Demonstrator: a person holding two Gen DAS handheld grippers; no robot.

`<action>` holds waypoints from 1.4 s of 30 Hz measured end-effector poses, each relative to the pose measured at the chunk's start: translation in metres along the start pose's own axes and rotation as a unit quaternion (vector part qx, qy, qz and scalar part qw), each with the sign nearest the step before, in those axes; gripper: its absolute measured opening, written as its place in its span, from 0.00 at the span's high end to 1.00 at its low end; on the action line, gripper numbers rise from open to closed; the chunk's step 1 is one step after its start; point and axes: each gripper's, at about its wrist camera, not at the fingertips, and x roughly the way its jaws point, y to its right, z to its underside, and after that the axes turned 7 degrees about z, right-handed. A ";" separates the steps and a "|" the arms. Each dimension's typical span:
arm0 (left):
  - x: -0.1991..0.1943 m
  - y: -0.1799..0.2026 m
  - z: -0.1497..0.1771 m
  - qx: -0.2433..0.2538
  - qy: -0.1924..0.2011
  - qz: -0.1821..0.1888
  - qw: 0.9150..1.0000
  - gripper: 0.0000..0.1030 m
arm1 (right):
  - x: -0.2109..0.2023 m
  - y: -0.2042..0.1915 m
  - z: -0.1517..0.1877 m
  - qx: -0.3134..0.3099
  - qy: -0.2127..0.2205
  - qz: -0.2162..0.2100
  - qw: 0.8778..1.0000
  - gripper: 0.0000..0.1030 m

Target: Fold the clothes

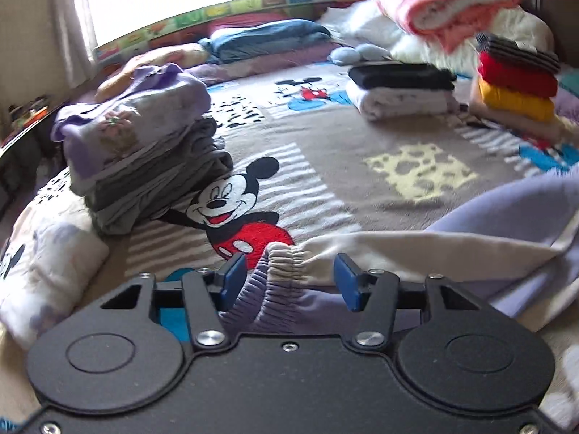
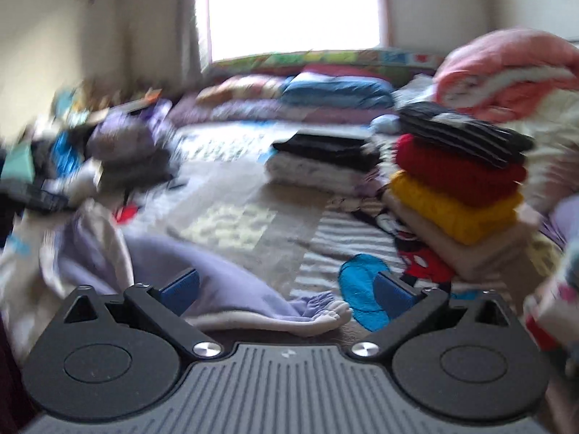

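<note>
A lavender and cream garment (image 1: 470, 238) lies crumpled on the Mickey Mouse blanket (image 1: 325, 166). Its gathered elastic cuff (image 1: 286, 264) sits between the blue pads of my left gripper (image 1: 289, 280). The jaws stand apart and do not press on the cuff. In the right wrist view the same garment (image 2: 217, 271) trails off to the left, and another gathered cuff (image 2: 325, 314) lies low between the fingers of my right gripper (image 2: 287, 291). That gripper is wide open and touches nothing.
Folded stacks stand on the bed: purple and grey clothes (image 1: 144, 155) at the left, a black-on-white pile (image 1: 401, 86) at the back, and a striped, red and yellow pile (image 1: 517, 90) at the right. A pink blanket (image 1: 445, 3) and pillows (image 1: 267, 39) lie beyond.
</note>
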 end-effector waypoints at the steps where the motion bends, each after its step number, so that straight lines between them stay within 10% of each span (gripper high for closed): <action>1: 0.003 -0.004 -0.001 0.002 -0.004 0.007 1.000 0.49 | 0.004 -0.006 -0.002 -0.034 -0.014 -0.005 0.999 0.08; 6: 0.023 -0.010 0.001 0.015 -0.021 0.042 0.999 0.53 | 0.026 -0.031 -0.002 -0.177 -0.081 -0.014 0.981 0.08; 11: 0.034 -0.017 0.014 -0.010 -0.015 0.057 0.998 0.80 | 0.049 -0.045 0.006 -0.262 -0.123 -0.011 0.957 0.10; 14: 0.024 -0.030 0.013 -0.043 0.029 0.069 0.996 0.93 | 0.065 -0.051 0.014 -0.311 -0.139 -0.009 0.940 0.29; 18: 0.012 -0.048 0.011 -0.087 0.075 0.083 0.990 0.93 | 0.082 -0.041 0.013 -0.290 -0.155 -0.030 0.944 0.74; 22: 0.006 -0.065 0.010 -0.137 0.125 0.082 0.979 0.93 | 0.083 -0.030 0.000 -0.253 -0.152 -0.042 0.954 0.87; 34: 0.019 -0.109 0.017 -0.244 0.172 0.064 0.952 0.93 | 0.124 0.001 -0.084 -0.190 -0.198 -0.065 0.959 0.90; 42: 0.053 -0.124 0.016 -0.269 0.145 0.056 0.951 0.93 | 0.210 0.018 -0.118 -0.163 -0.277 -0.077 0.944 0.90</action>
